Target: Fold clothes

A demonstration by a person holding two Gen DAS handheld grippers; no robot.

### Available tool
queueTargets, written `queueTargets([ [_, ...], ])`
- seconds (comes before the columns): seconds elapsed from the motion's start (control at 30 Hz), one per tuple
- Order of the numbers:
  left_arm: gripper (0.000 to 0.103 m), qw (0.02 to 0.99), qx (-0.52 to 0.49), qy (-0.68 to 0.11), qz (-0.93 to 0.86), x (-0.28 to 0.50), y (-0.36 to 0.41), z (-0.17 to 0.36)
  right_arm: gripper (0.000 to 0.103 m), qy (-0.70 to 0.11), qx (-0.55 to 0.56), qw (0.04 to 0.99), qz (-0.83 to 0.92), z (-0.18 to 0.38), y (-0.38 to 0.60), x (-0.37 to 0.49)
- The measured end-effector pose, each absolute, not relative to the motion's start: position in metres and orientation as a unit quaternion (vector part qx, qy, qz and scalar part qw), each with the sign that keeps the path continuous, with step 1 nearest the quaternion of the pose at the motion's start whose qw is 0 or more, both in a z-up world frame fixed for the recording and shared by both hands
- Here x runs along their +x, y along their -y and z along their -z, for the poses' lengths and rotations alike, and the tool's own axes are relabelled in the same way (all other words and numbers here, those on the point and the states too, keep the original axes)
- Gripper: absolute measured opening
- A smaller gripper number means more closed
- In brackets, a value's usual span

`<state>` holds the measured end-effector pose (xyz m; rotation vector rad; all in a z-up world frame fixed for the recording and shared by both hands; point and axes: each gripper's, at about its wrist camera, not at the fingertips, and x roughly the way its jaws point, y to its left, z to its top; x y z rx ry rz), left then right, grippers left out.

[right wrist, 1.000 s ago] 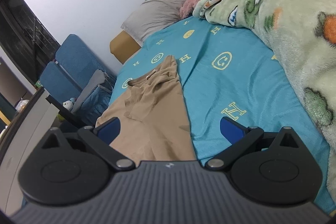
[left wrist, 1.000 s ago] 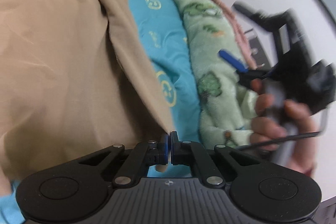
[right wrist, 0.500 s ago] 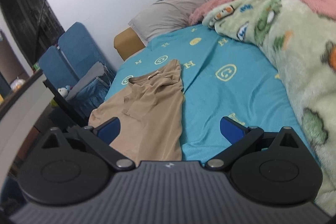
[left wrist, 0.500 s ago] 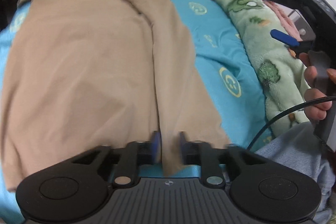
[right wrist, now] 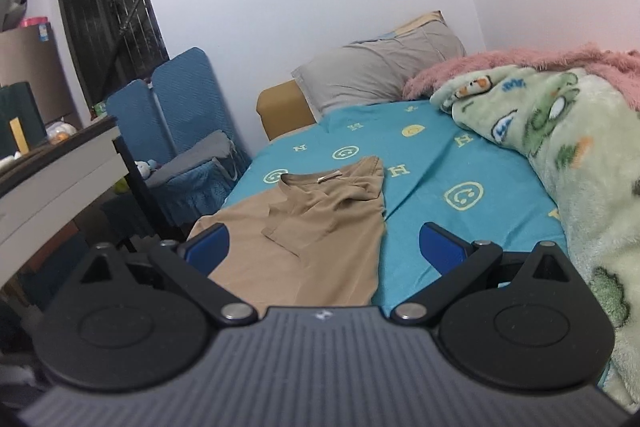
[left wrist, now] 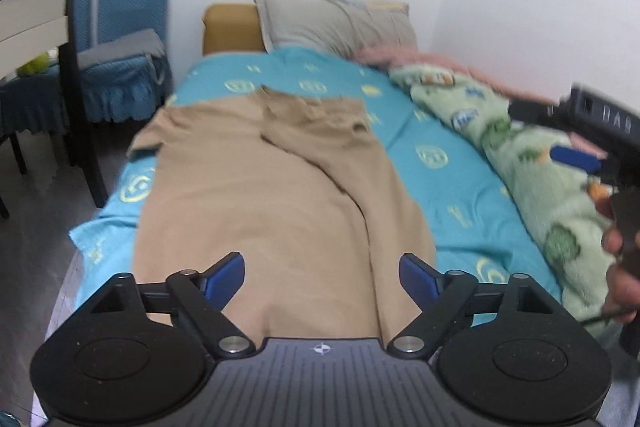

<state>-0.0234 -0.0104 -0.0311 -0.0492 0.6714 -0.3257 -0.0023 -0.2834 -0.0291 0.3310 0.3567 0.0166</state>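
Observation:
A tan shirt lies spread on the blue bed sheet, collar toward the pillow, with its right side folded in over the body. My left gripper hangs open above the shirt's near hem, nothing between its fingers. In the right wrist view the same tan shirt lies ahead, and my right gripper is open and empty above the bed's near end. The right gripper also shows at the right edge of the left wrist view, held by a hand.
A green patterned blanket and a pink blanket are heaped along the bed's right side. A grey pillow lies at the head. Blue chairs and a white table with a dark leg stand left of the bed.
My left gripper was shut on the shirt's edge, then let go, opened wide and pulled back and up. The right gripper stayed open and rose a little.

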Motion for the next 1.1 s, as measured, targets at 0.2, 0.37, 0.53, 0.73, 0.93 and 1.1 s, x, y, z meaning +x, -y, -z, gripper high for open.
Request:
queueTargets([
  [0.2,0.091,0.924,-0.112,-0.334,0.146,0.006,-0.031,0.015,0.103,-0.17,0.17,0.971,-0.012,0.009,0.261,-0.001],
  [0.37,0.095,0.868,-0.263,-0.399,0.134,0.095,-0.084,0.031,0.103,-0.182,0.197,0.963,-0.005,-0.005,0.248,0.028],
  [0.53,0.094,0.787,-0.434,-0.43,0.084,0.19,-0.135,0.087,0.103,-0.179,0.201,0.963,-0.002,0.0,0.236,0.058],
  [0.73,0.093,0.776,-0.492,-0.393,0.013,0.271,-0.157,0.142,0.103,-0.177,0.183,0.967,-0.014,0.049,0.238,0.088],
  [0.93,0.09,0.798,-0.499,-0.338,-0.024,0.342,-0.17,0.177,0.103,-0.16,0.128,0.978,-0.045,0.072,0.238,0.117],
  [1.1,0.08,0.822,-0.478,-0.308,-0.037,0.379,-0.176,0.188,0.103,-0.194,0.144,0.969,-0.056,0.103,0.244,0.154],
])
